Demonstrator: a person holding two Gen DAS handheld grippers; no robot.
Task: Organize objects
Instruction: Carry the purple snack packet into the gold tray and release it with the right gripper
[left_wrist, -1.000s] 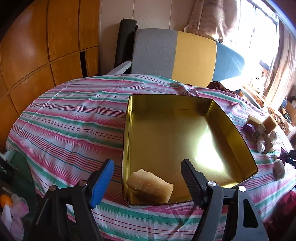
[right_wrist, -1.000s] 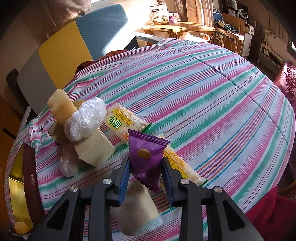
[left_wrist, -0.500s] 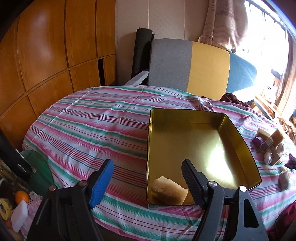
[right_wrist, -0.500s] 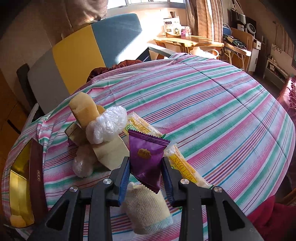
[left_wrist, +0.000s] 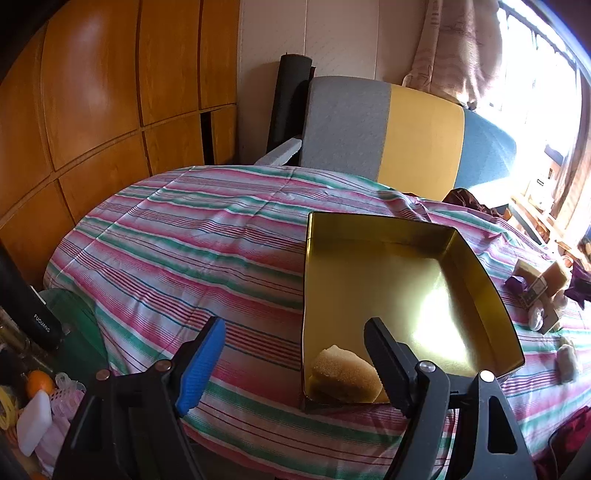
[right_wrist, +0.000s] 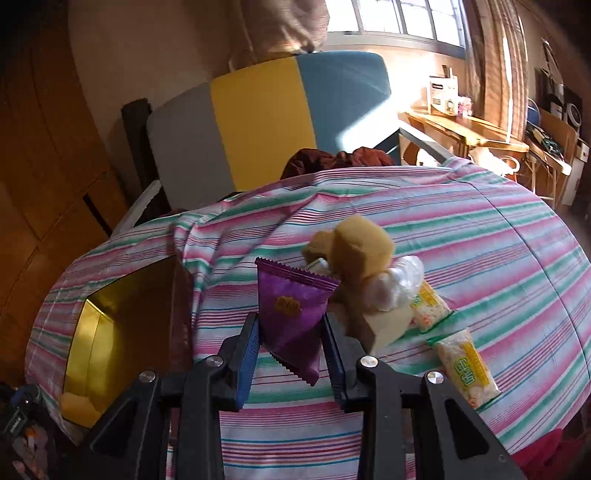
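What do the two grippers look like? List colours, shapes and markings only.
Left gripper: black plastic frame, two long wedge-shaped fingers, one with a blue ridged pad, the other black and ridged; round silver rivets at the joints. Right gripper: same black frame and silver rivets, blue showing on one finger. No cables, sleeves or printed markings visible.

Left gripper (left_wrist: 293, 352) spread wide; right gripper (right_wrist: 290, 343) clamped.

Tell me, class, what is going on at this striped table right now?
A person is tidying snacks into a gold rectangular metal tin. The right gripper is shut on a purple foil snack packet, held above the striped tablecloth. The left gripper is open and holds nothing, near the tin, which contains one tan sponge-like cake piece. More wrapped snacks wait on the cloth.
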